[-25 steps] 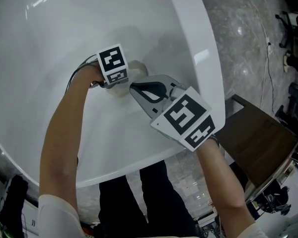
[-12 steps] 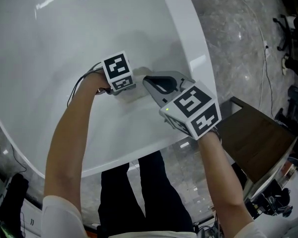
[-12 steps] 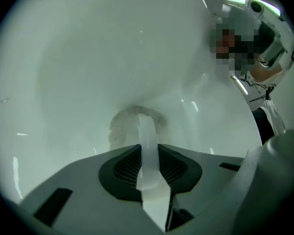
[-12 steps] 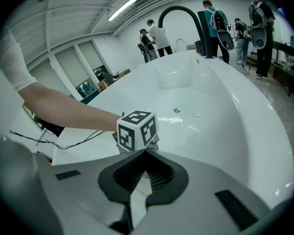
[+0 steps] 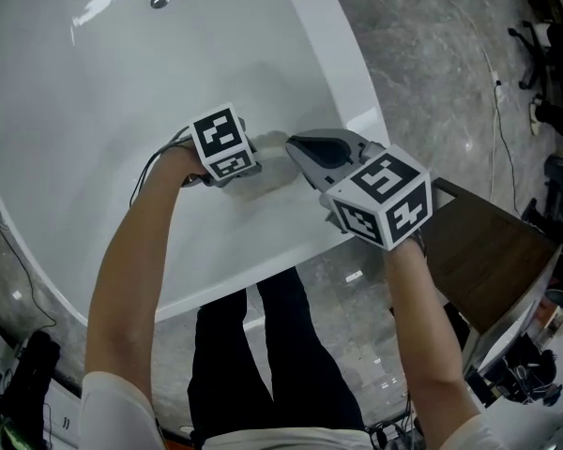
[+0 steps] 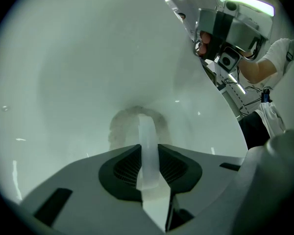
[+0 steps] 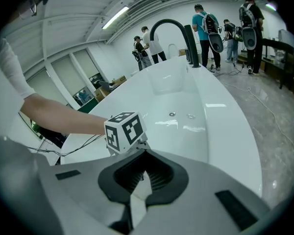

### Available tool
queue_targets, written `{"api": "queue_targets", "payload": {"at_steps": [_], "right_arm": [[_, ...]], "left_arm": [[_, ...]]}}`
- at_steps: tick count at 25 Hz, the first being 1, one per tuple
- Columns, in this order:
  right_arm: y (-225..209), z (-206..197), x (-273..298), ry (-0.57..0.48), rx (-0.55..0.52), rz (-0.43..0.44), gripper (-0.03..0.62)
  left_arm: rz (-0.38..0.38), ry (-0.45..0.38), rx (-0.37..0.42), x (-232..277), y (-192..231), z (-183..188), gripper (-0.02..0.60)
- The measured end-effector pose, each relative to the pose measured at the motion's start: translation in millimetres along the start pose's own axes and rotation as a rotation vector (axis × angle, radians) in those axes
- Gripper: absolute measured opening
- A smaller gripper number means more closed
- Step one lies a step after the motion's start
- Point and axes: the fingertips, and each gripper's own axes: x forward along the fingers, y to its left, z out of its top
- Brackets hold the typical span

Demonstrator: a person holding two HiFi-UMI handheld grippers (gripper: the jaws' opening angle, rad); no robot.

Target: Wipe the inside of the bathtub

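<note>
Bent over the white bathtub (image 5: 94, 82), I am working the left tongs (image 6: 148, 153) down inside it, low on the near wall, with their tips pinching a pale cloth (image 6: 147, 131). The cloth is standing as a narrow upright strip between the dark ribbed pads, and its far end is pressing flat against the curved wall, showing there as a greyish patch. I am holding the right tongs (image 5: 293, 143) just beside the left ones, over the same wall and close under the tub's rim. Their tips are pressed together with nothing between them and are pointing at the left marker cube (image 5: 223, 142). In the right gripper view that cube is sitting directly ahead of the closed tips, and my bare left forearm (image 7: 63, 116) is reaching in from the side. A round drain (image 5: 159, 0) is lying well apart from both tongs on the tub's floor. A black arched faucet (image 7: 174, 31) is rising at the tub's far end. Several people (image 7: 206, 28) with backpacks are standing beyond it. A grey marble floor (image 5: 450, 64) is surrounding the tub, and a dark wooden stand (image 5: 479, 251) is sitting near my right arm.
</note>
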Motion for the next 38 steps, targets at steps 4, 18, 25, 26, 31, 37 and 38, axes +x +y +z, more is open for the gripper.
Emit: {"api": "queue_targets", "payload": {"at_steps": [4, 18, 25, 26, 31, 37, 38], "right_arm": [[0.0, -1.0, -14.4, -0.013, -0.003, -0.013, 0.018], [-5.2, -7.2, -66.6, -0.033, 0.046, -0.064, 0.018], [3.2, -4.8, -87.1, -0.038, 0.060, -0.073, 0.018], [5.8, -3.8, -89.2, -0.040, 0.056, -0.075, 0.017], [24.8, 7.0, -100.9, -0.084, 0.054, -0.066, 0.018], [62.0, 27.2, -116.6, -0.138, 0.025, -0.026, 0.018], [67.9, 32.6, -120.1, -0.155, 0.030, -0.020, 0.018]], "left_arm": [[-0.003, -0.019, 0.012, -7.0, -16.7, 9.2, 0.101], [-0.025, -0.120, 0.061, -40.4, -99.9, 59.3, 0.101], [-0.009, -0.156, 0.063, -54.0, -126.0, 72.6, 0.100], [0.000, -0.164, 0.060, -56.7, -127.9, 71.5, 0.100], [0.041, -0.214, 0.034, -70.8, -144.2, 61.9, 0.098], [0.075, -0.283, 0.009, -96.7, -174.6, 49.5, 0.091], [0.082, -0.298, 0.002, -103.3, -179.5, 47.7, 0.089]]}}
